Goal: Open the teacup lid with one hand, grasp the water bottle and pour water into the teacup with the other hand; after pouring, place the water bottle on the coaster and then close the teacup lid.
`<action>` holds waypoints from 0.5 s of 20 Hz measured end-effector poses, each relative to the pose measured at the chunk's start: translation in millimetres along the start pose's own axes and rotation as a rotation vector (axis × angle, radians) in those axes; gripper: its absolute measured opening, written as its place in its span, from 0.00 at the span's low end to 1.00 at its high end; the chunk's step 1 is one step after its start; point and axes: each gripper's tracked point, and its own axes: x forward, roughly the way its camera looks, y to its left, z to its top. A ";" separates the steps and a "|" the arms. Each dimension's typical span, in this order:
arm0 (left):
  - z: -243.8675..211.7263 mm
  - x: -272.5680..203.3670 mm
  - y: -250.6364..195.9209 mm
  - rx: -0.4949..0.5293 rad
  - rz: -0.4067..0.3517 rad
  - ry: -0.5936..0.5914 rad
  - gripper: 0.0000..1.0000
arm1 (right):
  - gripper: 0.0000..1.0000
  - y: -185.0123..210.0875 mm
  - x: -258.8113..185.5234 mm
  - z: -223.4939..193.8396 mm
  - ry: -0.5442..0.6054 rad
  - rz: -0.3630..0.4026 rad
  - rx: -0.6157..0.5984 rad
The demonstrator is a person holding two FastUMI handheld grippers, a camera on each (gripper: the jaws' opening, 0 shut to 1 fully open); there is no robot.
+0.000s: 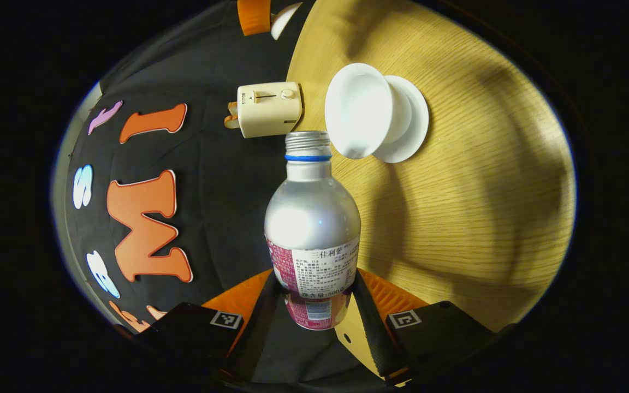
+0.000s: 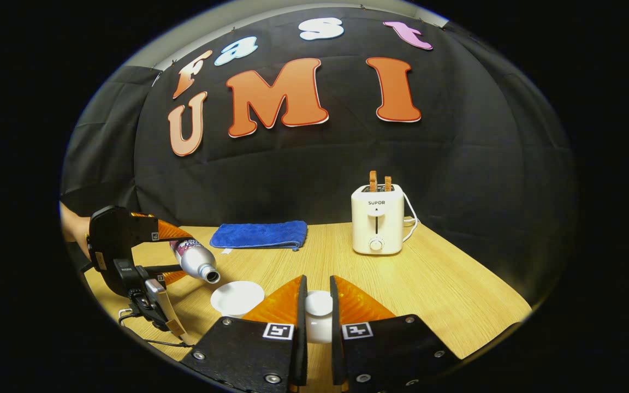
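Pouring step: my left gripper [image 1: 314, 305] clamps bottle [image 1: 313, 218], tipped, mouth just above open cup [image 1: 355, 112] on counter [image 1: 484, 218]. My right gripper [image 2: 318, 311] grips lid [image 2: 318, 303]. Next: tilt further, steady.

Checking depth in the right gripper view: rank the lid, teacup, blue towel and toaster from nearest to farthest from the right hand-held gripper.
1. Lid, between its fingers.
2. Teacup, just left.
3. Toaster, right, and blue towel, left: too close to call.
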 end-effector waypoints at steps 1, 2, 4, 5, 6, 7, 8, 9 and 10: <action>0.5 0.2 0.9 0.013 0.004 -0.001 0.82 | 0.18 -1.0 -2.2 -0.1 0.000 0.001 0.001; -0.9 0.5 1.1 0.033 0.005 0.002 0.82 | 0.18 -1.1 -1.7 0.1 0.000 0.002 0.000; -0.5 0.8 6.0 0.064 0.014 0.002 0.83 | 0.18 -2.4 -2.9 0.4 -0.004 0.004 -0.002; -0.7 1.6 7.0 0.072 0.017 0.002 0.82 | 0.18 -3.6 -3.6 0.3 -0.006 0.002 -0.003; -0.5 -0.2 7.1 0.082 0.021 0.002 0.82 | 0.18 -3.9 -3.5 0.0 -0.005 0.002 -0.002; -0.6 0.2 8.8 0.093 0.028 0.003 0.82 | 0.18 -4.8 -4.4 -0.7 -0.005 0.001 -0.001; -0.8 -0.6 10.3 0.107 0.035 0.004 0.82 | 0.18 -5.9 -4.8 0.0 -0.005 0.000 0.001; -1.7 0.4 11.4 0.119 0.040 0.008 0.82 | 0.18 -5.3 -6.5 -1.0 -0.005 0.002 0.002; -3.0 1.0 14.3 0.129 0.041 0.015 0.82 | 0.18 -6.4 -7.3 -0.6 -0.006 0.000 0.003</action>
